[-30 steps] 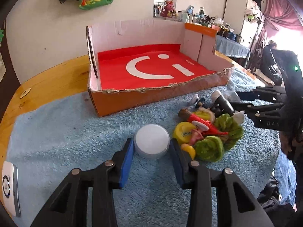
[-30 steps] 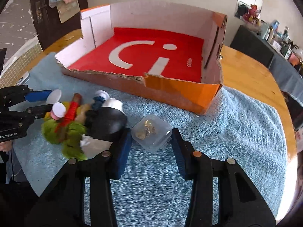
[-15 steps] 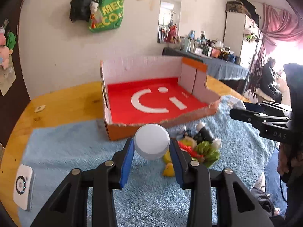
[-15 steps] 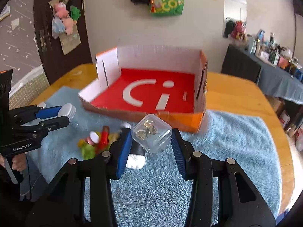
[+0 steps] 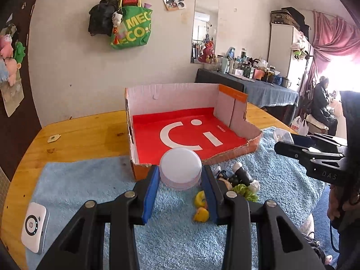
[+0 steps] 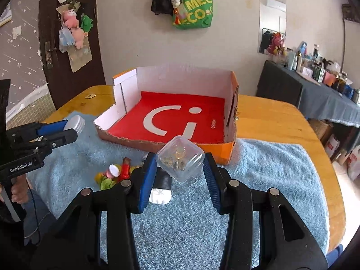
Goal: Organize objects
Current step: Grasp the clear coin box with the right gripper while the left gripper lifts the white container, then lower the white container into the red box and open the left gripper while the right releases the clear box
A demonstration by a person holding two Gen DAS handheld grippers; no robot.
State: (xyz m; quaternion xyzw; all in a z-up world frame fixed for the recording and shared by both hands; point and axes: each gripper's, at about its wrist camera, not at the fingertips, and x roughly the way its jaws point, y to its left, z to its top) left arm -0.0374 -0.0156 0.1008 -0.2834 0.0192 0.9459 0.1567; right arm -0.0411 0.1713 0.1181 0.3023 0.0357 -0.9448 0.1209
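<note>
My left gripper (image 5: 180,177) is shut on a round white jar (image 5: 180,167) and holds it above the blue towel, in front of the open cardboard box with a red floor (image 5: 184,132). My right gripper (image 6: 180,168) is shut on a small clear plastic case (image 6: 180,157) with little metal bits inside, also held up before the box (image 6: 180,117). A pile of small objects (image 5: 236,183) lies on the towel: a black bottle, green scrunchies, yellow pieces. The pile also shows in the right wrist view (image 6: 117,173). Each gripper shows in the other's view, the left (image 6: 65,128) and the right (image 5: 290,140).
A blue towel (image 6: 270,180) covers the near part of the wooden table (image 5: 85,132). A small white device (image 5: 34,226) lies at the towel's left edge. A cluttered side table (image 5: 258,83) and a seated person (image 5: 321,108) are at the far right.
Both grippers closed on their objects and lifted them off the towel, rising and tilting up towards the box. The pile stayed on the towel.
</note>
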